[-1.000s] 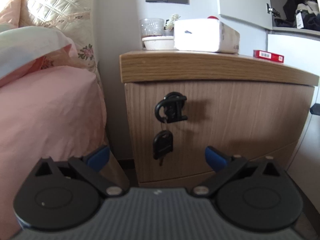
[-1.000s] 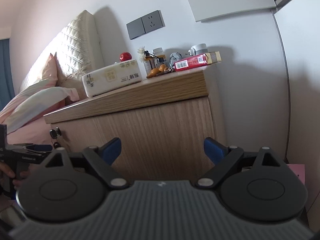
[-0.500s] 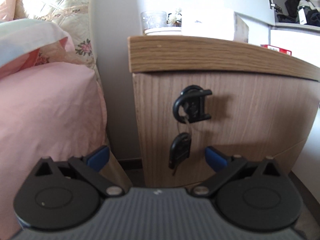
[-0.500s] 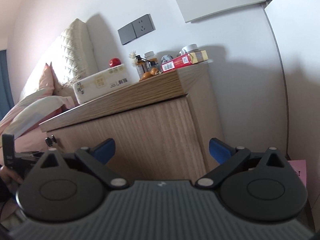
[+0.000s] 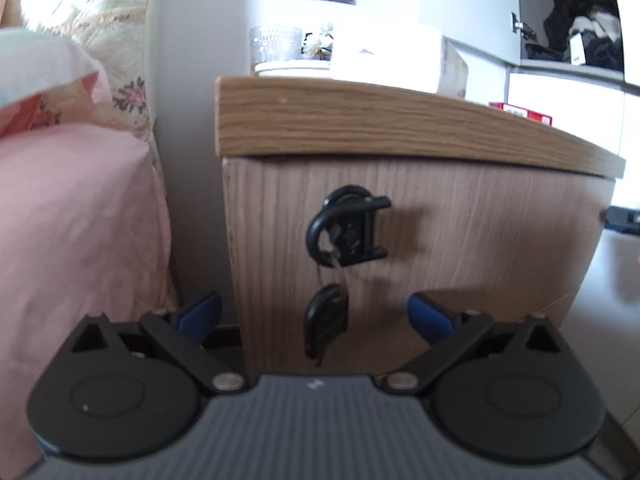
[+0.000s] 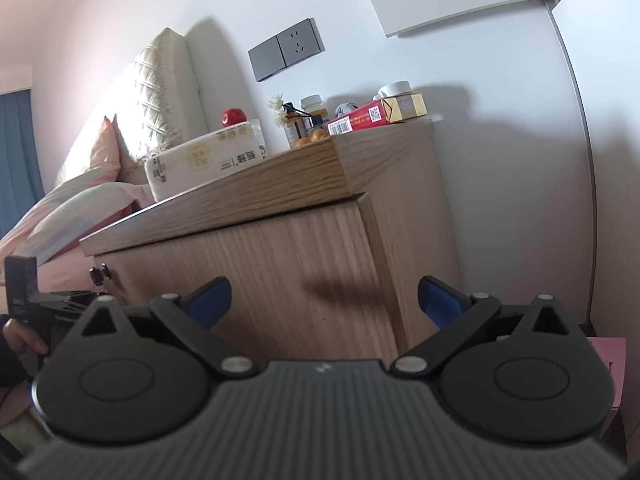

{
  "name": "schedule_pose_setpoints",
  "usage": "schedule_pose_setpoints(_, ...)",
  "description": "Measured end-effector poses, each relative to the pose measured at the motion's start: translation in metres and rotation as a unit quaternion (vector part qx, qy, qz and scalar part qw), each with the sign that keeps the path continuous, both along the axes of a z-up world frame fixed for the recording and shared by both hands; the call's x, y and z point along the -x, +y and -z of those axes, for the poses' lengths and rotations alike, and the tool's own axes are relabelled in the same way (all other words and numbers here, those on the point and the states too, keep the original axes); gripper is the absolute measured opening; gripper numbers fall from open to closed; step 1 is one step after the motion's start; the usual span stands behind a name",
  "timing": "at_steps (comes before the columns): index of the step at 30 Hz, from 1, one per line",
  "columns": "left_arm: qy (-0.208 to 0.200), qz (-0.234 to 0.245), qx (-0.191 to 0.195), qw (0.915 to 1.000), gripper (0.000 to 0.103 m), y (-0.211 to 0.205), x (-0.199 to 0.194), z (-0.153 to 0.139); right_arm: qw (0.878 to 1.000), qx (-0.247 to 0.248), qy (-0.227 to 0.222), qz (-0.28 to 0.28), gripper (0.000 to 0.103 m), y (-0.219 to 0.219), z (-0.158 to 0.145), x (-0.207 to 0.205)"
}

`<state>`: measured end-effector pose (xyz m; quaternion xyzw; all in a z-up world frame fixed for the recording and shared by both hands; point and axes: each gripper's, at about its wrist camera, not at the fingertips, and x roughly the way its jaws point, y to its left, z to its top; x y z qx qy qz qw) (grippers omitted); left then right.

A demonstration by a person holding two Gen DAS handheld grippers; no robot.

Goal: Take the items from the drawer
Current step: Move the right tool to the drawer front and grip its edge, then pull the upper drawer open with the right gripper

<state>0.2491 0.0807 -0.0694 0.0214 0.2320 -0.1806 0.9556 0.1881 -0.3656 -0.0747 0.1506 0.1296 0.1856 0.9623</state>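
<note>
One wooden nightstand stands beside the bed, and its single drawer front is closed. One black handle sticks out of that front, with one black key fob hanging just beneath it on a ring.

The left gripper faces the drawer front squarely, its two blue fingertips spread wide and holding nothing. The handle sits above the gap between them, slightly to the right of centre, and the fob hangs right in that gap; whether anything touches is not clear.

The right gripper is also spread wide and empty, pointed at the right-hand corner of the nightstand, well away from the handle, which shows only small at the far left of its view.

On the top surface I count one white tissue pack, one red carton, one glass cup in a white dish and a few small bottles.
</note>
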Motion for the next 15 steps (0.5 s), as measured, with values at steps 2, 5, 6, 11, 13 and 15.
schedule_pose_setpoints(2,0.004,0.004,0.011,0.9999,0.099,0.002,-0.001,0.001,1.0,0.003,0.003,-0.003,0.097,-0.001,0.001,-0.002)
schedule_pose_setpoints(5,-0.006,0.007,0.012,0.9999,0.098,0.002,0.0,0.0,1.0,-0.002,0.01,-0.01,0.08,-0.005,0.002,-0.005)
schedule_pose_setpoints(6,-0.006,0.009,0.015,0.9998,0.098,0.002,0.0,-0.001,1.0,-0.004,0.011,-0.014,0.078,-0.005,0.002,-0.005)
schedule_pose_setpoints(11,-0.013,0.012,0.011,0.9998,0.094,0.001,0.003,-0.001,1.0,-0.009,0.011,-0.023,0.073,-0.007,0.0,-0.004)
schedule_pose_setpoints(13,-0.025,0.008,0.001,0.9997,0.093,-0.003,0.008,-0.001,1.0,-0.007,0.01,-0.024,0.071,-0.007,0.0,-0.003)
schedule_pose_setpoints(15,-0.028,0.004,-0.002,0.9996,0.092,-0.004,0.01,0.0,1.0,0.0,0.009,-0.024,0.07,-0.007,0.0,-0.002)
